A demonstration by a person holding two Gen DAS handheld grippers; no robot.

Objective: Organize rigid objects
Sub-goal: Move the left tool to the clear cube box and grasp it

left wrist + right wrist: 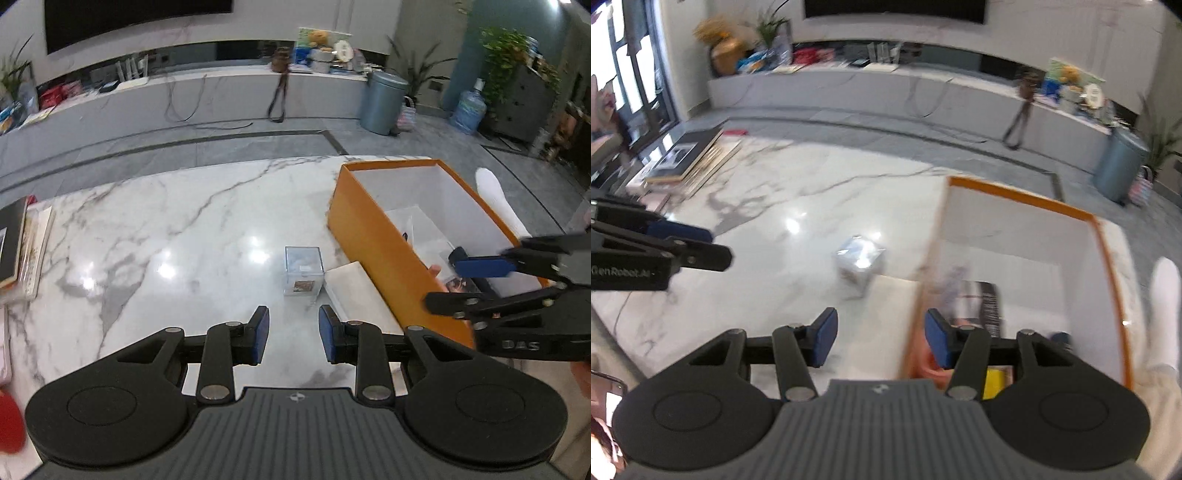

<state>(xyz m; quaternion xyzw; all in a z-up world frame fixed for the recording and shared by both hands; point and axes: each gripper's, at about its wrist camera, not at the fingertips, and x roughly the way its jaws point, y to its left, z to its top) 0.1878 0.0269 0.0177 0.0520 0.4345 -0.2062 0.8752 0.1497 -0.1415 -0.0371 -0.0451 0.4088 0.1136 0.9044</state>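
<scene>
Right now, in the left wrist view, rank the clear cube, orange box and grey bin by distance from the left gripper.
1. Clear cube, on the marble just ahead of the left gripper.
2. Orange box, ahead to the right.
3. Grey bin, far right, on the floor.

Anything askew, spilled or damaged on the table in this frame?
Nothing spilled or damaged. The clear cube still sits outside the orange box, beside a flat white piece. Both grippers, left and right, are open and empty.
</scene>
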